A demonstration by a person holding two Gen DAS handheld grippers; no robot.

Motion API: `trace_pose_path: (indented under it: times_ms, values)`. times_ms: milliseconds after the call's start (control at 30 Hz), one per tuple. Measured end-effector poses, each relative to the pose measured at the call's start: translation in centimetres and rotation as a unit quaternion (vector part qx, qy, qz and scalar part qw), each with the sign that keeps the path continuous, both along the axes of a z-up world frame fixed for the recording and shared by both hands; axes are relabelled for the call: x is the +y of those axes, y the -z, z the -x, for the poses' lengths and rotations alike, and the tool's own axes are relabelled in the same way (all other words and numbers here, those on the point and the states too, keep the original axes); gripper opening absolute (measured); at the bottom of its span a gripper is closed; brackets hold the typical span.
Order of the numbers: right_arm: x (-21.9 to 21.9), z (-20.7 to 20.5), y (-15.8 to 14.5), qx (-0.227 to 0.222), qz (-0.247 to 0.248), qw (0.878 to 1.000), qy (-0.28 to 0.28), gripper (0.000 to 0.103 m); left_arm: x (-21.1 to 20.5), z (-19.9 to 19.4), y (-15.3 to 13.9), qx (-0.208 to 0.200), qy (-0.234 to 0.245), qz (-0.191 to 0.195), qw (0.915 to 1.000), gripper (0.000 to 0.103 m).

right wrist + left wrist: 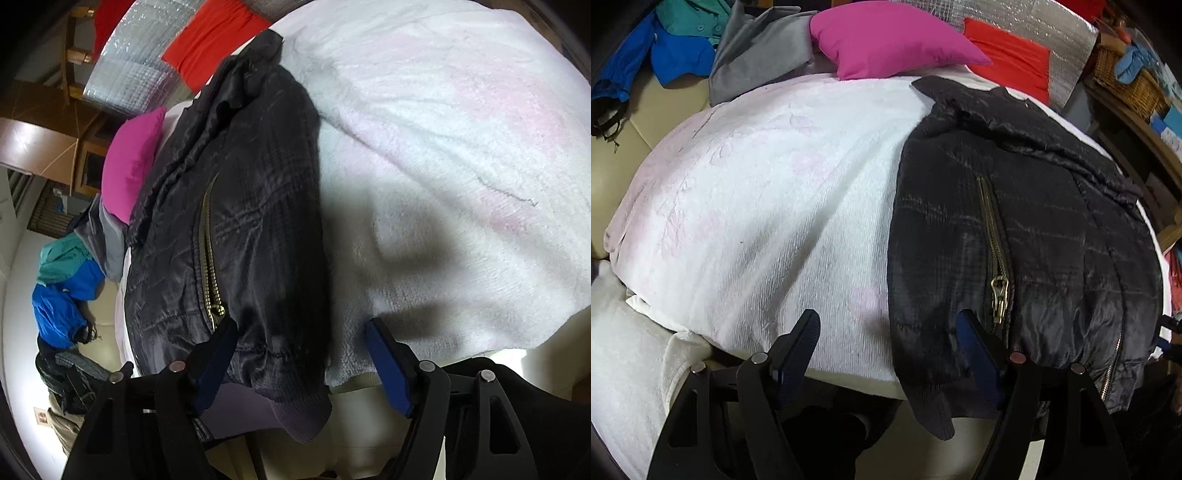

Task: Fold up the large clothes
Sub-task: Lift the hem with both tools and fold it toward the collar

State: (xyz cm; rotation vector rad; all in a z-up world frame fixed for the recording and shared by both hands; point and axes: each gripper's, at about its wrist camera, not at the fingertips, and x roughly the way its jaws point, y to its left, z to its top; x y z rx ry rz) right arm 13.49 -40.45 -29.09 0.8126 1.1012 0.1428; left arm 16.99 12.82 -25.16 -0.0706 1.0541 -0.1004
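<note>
Black quilted jacket (pixel 1015 236) lies zipped on the white fleece blanket (pixel 768 206), hem toward us. Left hand-held gripper (pixel 890 354) and right hand-held gripper (pixel 303 358) both stand apart, clamping nothing. We judge the step as reaching for the hem; next, pinch both hem corners.

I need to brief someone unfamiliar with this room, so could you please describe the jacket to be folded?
On the white fluffy blanket lies a black quilted jacket, its ribbed hem hanging over the near edge. A brass zipper runs down its front; the clothes behind are blue, teal and grey.
</note>
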Motion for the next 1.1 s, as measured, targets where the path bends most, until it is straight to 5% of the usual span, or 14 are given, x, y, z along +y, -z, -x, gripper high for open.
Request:
trace_pose_path:
  times_ms: [800, 1100]
  values:
    - [3.0, 2.0, 0.8, 0.019, 0.072, 0.996, -0.058, 0.079, -1.7, 2.2, -1.4, -0.064, 0.017, -0.075, 0.995, 0.077]
    - [7.3, 2.4, 0.2, -0.014, 0.098, 0.986, -0.134, 0.079, -2.1, 2.5, -1.2, -0.063, 0.022, -0.082, 0.9944, 0.077]
